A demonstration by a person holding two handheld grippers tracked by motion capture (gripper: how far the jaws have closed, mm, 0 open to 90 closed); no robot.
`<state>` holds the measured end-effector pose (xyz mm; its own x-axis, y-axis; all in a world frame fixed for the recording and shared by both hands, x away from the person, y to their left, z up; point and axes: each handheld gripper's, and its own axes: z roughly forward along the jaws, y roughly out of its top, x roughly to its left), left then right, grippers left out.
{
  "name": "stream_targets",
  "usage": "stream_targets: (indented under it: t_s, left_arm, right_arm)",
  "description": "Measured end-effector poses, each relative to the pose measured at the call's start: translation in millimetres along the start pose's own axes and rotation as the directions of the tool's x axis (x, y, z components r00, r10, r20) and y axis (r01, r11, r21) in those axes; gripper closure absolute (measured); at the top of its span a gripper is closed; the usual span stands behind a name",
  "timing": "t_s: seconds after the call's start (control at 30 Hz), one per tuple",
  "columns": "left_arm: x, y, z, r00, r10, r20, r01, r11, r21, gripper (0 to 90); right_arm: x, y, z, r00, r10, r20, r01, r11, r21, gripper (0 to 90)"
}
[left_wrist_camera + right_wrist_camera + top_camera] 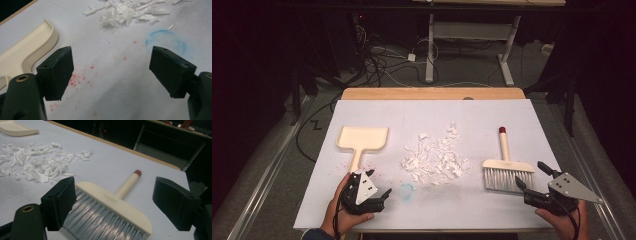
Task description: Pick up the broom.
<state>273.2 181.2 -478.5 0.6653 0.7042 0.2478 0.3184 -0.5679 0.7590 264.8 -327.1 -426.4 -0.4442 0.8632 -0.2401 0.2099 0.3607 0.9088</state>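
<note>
The work stands at its start: a pile of white paper scraps (436, 156) lies mid-counter between a cream plastic dustpan (362, 138) and a cream hand brush with grey bristles (508, 172). The left hand-held gripper (383, 196) hovers wide open and empty near the dustpan's handle; the right hand-held gripper (532, 178), equally agape, holds nothing beside the bristles. Next, probably, each must close on its tool's handle.

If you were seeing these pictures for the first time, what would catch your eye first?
Most likely the heap of white paper scraps in the middle of the white table. A cream dustpan lies to its left and a cream brush with a red-tipped handle to its right. Near the front edge the left gripper sits by the dustpan's handle and the right gripper by the brush's bristles, both open and empty.
</note>
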Motion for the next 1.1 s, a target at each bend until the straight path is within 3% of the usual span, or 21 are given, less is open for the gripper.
stream_targets:
  t_s: [0.33, 0.4, 0.43, 0.47, 0.53, 0.63, 0.7, 0.73, 0.8, 0.83, 0.87, 0.9, 0.93, 0.97, 1.0, 1.03, 1.07, 1.1]
  left_arm:
    - [-2.7, 0.3, -0.2, 0.9997, 0.023, 0.004, -0.023, 0.9997, 0.006, 18.4]
    - [-2.9, 0.1, -0.2, 0.9998, 0.018, 0.008, -0.018, 0.9998, 0.006, 18.5]
    - [-3.2, 0.4, 0.0, 0.9998, 0.017, 0.01, -0.018, 0.9998, 0.007, 18.5]
    - [-3.7, 0.7, -0.1, 0.9997, 0.024, 0.011, -0.024, 0.9996, 0.011, 18.5]
    - [-5.0, 0.6, 0.2, 0.9994, 0.03, 0.015, -0.031, 0.9995, 0.012, 18.5]
    - [-4.8, 0.4, 0.6, 0.9994, 0.031, 0.016, -0.031, 0.9994, 0.015, 18.5]
    - [-4.1, 0.5, 1.0, 0.9994, 0.028, 0.019, -0.028, 0.9995, 0.016, 18.5]
    - [-4.4, 0.5, 1.3, 0.9994, 0.03, 0.019, -0.03, 0.9994, 0.018, 18.5]
    - [-5.3, 0.4, 1.5, 0.9991, 0.034, 0.026, -0.034, 0.9993, 0.017, 18.5]
    - [-5.9, 0.4, 1.6, 0.9989, 0.037, 0.028, -0.037, 0.9991, 0.018, 18.5]
    - [-6.6, 0.4, 1.8, 0.9987, 0.042, 0.028, -0.043, 0.9989, 0.021, 18.6]
    - [-7.1, 0.3, 1.9, 0.9986, 0.044, 0.029, -0.045, 0.9987, 0.023, 18.6]
    - [-7.4, 0.1, 1.9, 0.9984, 0.046, 0.032, -0.047, 0.9986, 0.024, 18.6]
    - [-7.5, -0.1, 1.7, 0.9983, 0.049, 0.032, -0.05, 0.9984, 0.027, 18.6]
    - [-7.3, -0.3, 1.7, 0.9983, 0.048, 0.034, -0.049, 0.9984, 0.028, 18.6]
    - [-7.0, -0.6, 1.7, 0.9983, 0.045, 0.035, -0.047, 0.9985, 0.029, 18.6]
    - [-6.7, -1.1, 1.7, 0.9983, 0.045, 0.037, -0.046, 0.9984, 0.031, 18.7]
    - [-6.5, -1.5, 1.8, 0.9984, 0.043, 0.038, -0.044, 0.9986, 0.031, 18.7]
  right_arm:
    - [3.1, 3.1, 4.4, 1.0, -0.003, 0.005, 0.002, 1.0, 0.024, 20.6]
    - [1.3, 4.7, 8.3, 0.9998, -0.008, -0.017, 0.008, 0.999, 0.035, 22.2]
    - [-0.5, 8.3, 16.6, 0.9997, -0.02, -0.011, 0.021, 0.995, 0.094, 22.5]
    - [-0.5, 8.3, 16.6, 0.9997, -0.02, -0.011, 0.021, 0.995, 0.094, 22.5]
    - [-4.8, 12.9, 24.2, 0.9994, -0.005, -0.036, 0.009, 0.993, 0.119, 23.5]
    - [-11.5, 24.0, 41.8, 0.9994, 0.029, -0.018, -0.025, 0.984, 0.179, 25.0]
    - [-13.5, 27.2, 46.5, 0.9993, 0.037, -0.008, -0.035, 0.982, 0.187, 24.2]
    - [-19.5, 35.0, 56.7, 0.9978, 0.065, 0.004, -0.065, 0.975, 0.213, 24.1]
    - [-23.2, 39.1, 62.3, 0.9966, 0.079, 0.022, -0.082, 0.971, 0.224, 24.2]
    - [-27.6, 42.8, 68.3, 0.994, 0.104, 0.035, -0.109, 0.966, 0.236, 25.2]
    - [-32.3, 46.4, 75.5, 0.9901, 0.132, 0.049, -0.14, 0.953, 0.268, 28.6]
    - [-40.7, 51.7, 90.5, 0.9849, 0.162, 0.059, -0.173, 0.927, 0.333, 31.1]
    - [-40.7, 51.7, 90.5, 0.9849, 0.162, 0.059, -0.173, 0.927, 0.333, 31.1]
    - [-44.2, 52.7, 98.5, 0.981, 0.183, 0.065, -0.194, 0.915, 0.354, 31.1]
    - [-48.1, 52.4, 114.4, 0.9716, 0.222, 0.081, -0.236, 0.887, 0.397, 31.7]
    - [-48.1, 52.4, 114.4, 0.9716, 0.222, 0.081, -0.236, 0.887, 0.397, 31.7]
    - [-48.9, 49.0, 131.2, 0.971, 0.217, 0.1, -0.239, 0.865, 0.442, 32.5]
    - [-48.9, 49.0, 131.2, 0.971, 0.217, 0.1, -0.239, 0.865, 0.442, 32.5]
